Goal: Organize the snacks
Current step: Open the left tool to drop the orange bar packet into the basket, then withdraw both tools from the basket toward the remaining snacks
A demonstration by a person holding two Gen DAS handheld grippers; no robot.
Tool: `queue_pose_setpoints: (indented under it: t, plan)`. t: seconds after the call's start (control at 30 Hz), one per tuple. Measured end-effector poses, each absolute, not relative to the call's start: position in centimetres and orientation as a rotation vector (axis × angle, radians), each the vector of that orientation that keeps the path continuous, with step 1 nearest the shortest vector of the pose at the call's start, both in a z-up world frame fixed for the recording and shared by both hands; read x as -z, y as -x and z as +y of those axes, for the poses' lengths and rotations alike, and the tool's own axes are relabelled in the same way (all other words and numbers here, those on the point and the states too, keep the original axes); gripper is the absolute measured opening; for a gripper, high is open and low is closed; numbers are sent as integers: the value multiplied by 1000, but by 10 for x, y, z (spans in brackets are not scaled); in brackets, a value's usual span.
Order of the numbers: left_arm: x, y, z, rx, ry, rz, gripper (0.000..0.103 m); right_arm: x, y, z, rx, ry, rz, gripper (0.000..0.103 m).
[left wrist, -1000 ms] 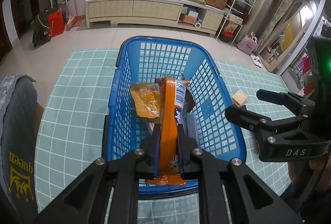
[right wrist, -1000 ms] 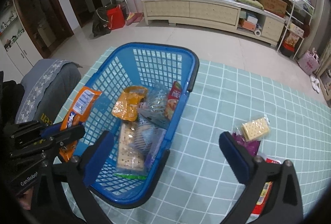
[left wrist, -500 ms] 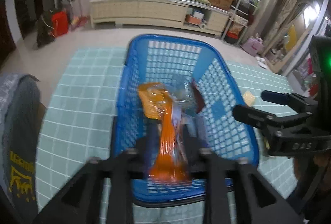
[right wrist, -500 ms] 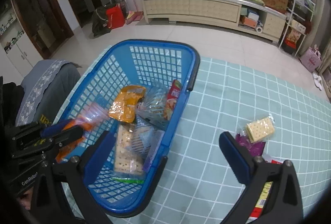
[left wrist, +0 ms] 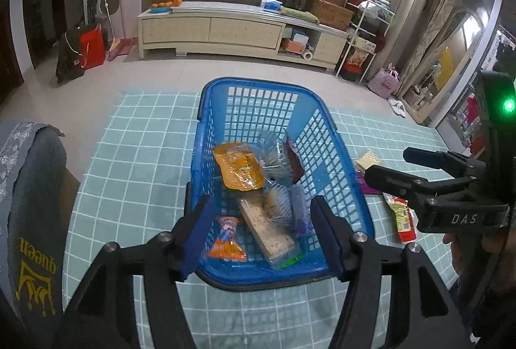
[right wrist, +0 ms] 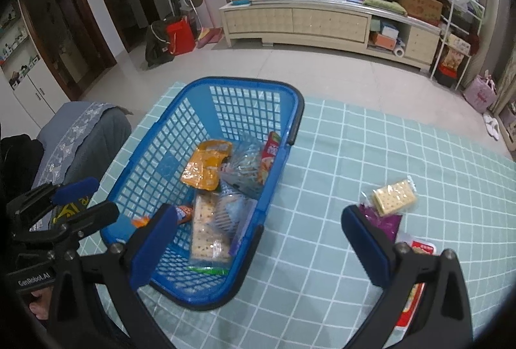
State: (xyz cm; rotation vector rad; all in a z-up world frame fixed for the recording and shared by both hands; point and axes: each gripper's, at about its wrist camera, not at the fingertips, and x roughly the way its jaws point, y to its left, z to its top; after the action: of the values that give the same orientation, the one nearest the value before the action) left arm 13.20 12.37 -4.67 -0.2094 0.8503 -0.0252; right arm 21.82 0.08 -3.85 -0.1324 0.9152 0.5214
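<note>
Teal checked tablecloth (right wrist: 371, 155), blue basket (left wrist: 206, 155) mid-frame – left gripper (left wrist: 262, 233) opening, nothing between its jaws, orange packet (left wrist: 225, 239) lies in basket; next likely the cracker pack (right wrist: 393, 194) at right – right gripper (right wrist: 258, 249) spread, empty.

Even, fairly dim indoor light with a cool cast. Both fisheye views bend straight lines and darken to black at the corners. Focus is sharp throughout; soft shadows lie under the basket (left wrist: 338, 174).
</note>
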Motion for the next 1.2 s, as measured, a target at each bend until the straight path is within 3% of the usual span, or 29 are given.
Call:
queue_pose_setpoints:
  t: [0.7, 1.2]
  plan:
    - [12, -116, 24, 140, 90, 812, 73, -2, -174, -102, -448, 55, 840, 103]
    - [43, -162, -83, 240, 32, 916, 74, 32, -189, -216, -334, -57, 894, 103]
